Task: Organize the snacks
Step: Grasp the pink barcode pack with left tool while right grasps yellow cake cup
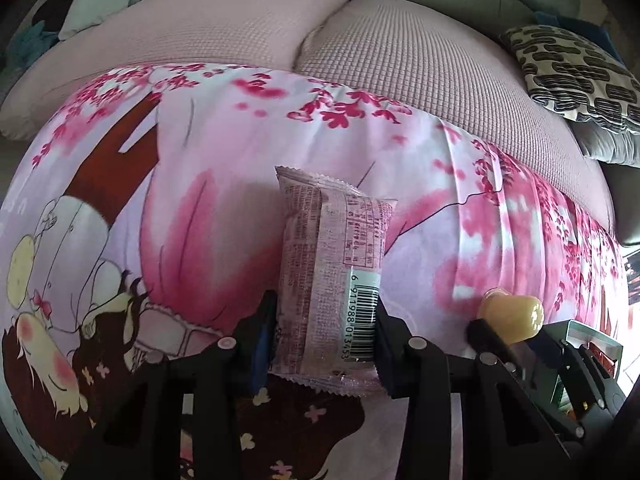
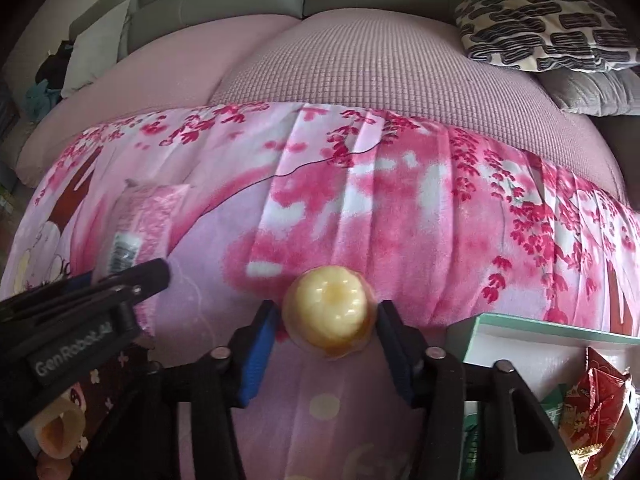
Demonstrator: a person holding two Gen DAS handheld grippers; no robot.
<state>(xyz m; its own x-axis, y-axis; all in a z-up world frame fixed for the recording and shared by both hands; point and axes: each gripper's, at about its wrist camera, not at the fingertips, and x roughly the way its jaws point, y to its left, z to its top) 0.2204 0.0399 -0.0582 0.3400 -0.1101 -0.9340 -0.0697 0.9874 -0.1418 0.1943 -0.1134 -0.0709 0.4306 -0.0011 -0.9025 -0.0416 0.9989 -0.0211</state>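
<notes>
"GenRobot.AI" on left gripper (image 2: 132, 280); barcode "6 911988 013453" on wrapper (image 1: 332, 264)

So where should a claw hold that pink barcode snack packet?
Across the packet's narrow width near the barcode end, one finger on each long edge, approaching along its length from the crimped end. It is long, flat and soft; the left claw holds it that way.

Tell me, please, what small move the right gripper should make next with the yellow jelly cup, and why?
Probably carry it right and lower toward the green-rimmed box. The right gripper is already shut on the jelly cup above the pink cloth, and the box already holds a red snack packet. The left gripper is busy holding a pink wrapped snack.
</notes>
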